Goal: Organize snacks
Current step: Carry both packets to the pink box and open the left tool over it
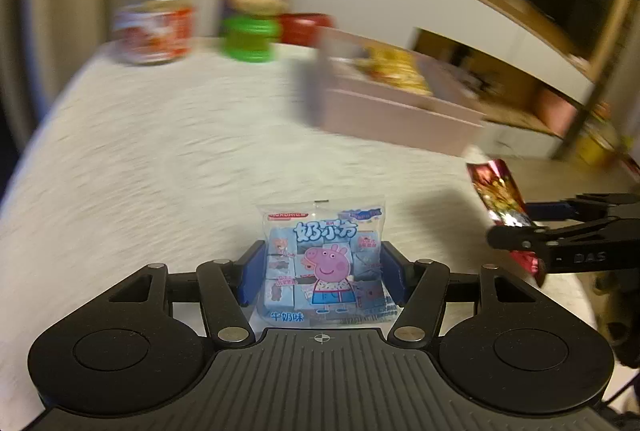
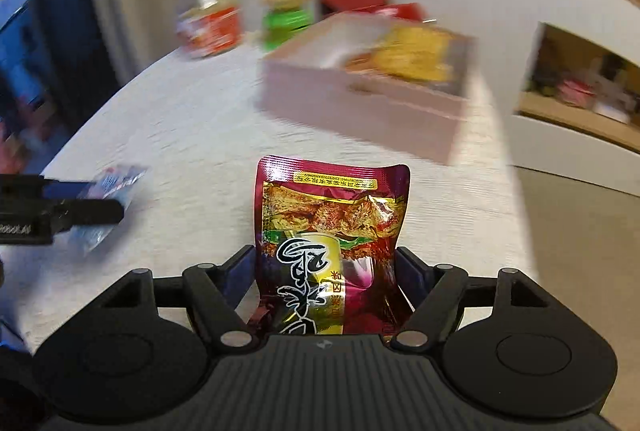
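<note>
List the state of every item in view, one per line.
Left gripper: shut on the blue milk-candy packet.
Right gripper: shut on the maroon snack pouch, pouch bowed.
Pink box: open-topped, on the table, yellow snack packets inside.
Glass jar: upright, lid on.
Green-based candy dispenser: upright beside the jar.

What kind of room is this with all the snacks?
Probably a room in someone's home, though the pictures are blurry. There is a table under a white tablecloth, a pink box with snack packets in it, a glass jar, and open wooden shelves against the wall.
</note>
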Motion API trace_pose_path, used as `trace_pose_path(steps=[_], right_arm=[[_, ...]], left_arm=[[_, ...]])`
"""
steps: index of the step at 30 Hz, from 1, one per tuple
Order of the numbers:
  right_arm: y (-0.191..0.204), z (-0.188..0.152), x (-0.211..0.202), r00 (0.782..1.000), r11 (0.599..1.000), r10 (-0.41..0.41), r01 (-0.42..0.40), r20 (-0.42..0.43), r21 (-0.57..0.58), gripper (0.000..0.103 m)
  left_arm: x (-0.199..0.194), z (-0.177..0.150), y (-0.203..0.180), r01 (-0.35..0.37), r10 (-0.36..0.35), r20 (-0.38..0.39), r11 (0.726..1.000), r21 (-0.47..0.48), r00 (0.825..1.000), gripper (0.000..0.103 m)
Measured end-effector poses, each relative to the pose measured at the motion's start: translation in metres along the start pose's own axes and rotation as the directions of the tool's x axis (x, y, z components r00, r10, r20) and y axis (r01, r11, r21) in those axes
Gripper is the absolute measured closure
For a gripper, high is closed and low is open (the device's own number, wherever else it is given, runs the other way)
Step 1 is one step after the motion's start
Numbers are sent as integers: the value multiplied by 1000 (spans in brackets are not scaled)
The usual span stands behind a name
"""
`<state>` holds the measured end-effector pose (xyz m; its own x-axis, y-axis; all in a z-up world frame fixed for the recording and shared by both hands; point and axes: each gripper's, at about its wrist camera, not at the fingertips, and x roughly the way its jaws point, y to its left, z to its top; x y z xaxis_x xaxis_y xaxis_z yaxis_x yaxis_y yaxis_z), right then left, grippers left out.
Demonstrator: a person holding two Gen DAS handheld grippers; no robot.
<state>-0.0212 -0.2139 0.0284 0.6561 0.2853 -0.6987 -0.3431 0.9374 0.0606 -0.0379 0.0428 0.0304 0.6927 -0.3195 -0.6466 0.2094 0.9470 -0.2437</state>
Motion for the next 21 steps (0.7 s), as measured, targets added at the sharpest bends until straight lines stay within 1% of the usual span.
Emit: trace_pose_path(steps=[2, 3, 6, 7, 10, 11, 12, 13, 14, 16, 18, 20, 21], right_arm=[[-11, -6, -10, 999, 999, -43, 42, 30, 18, 29], [-14, -8, -14, 997, 998, -58, 57, 44, 18, 29], [-18, -14, -20, 992, 996, -93, 94, 88, 0, 29], [-17, -15, -20, 990, 995, -100, 101, 96, -5, 29], [-20, -16, -15, 990, 995, -97, 98, 98, -4, 29], [-22, -15, -13, 991, 996, -93, 94, 93, -2, 29], [-22, -15, -12, 992, 996, -91, 91, 88, -1, 29], [-22, -15, -10, 992, 995, -94, 95, 83, -2, 29], [-23, -16, -9, 992, 995, -100, 101, 82, -5, 29], [-23, -14, -7, 989, 993, -116, 118, 90, -14, 29], [-26, -14, -7, 988, 992, -122, 124, 95, -13, 29], [-31, -4, -8, 988, 993, -118, 119, 99, -6, 29], [-34, 5, -10, 987, 993, -117, 118, 114, -3, 29]], left_arm=[[10, 22, -15, 54, -54, 2, 998, 31, 999, 38], [15, 38, -23, 75, -76, 18, 996, 52, 997, 38], [31, 90, -44, 80, -91, 97, 991, 111, 991, 38], [38, 108, -49, 89, -102, 120, 990, 113, 987, 37], [75, 158, -52, 157, -170, 178, 984, 83, 969, 35], [94, 171, -52, 154, -168, 178, 984, 91, 970, 35], [115, 182, -52, 122, -134, 146, 988, 91, 980, 37], [129, 187, -51, 91, -101, 126, 993, 80, 987, 41], [136, 188, -46, 78, -86, 143, 995, 60, 986, 41], [131, 184, -36, 113, -118, 203, 993, 34, 972, 41], [118, 173, -23, 139, -138, 246, 990, 14, 959, 41], [105, 158, -9, 145, -140, 244, 989, -3, 960, 41], [99, 148, -3, 150, -144, 236, 989, -6, 961, 41]])
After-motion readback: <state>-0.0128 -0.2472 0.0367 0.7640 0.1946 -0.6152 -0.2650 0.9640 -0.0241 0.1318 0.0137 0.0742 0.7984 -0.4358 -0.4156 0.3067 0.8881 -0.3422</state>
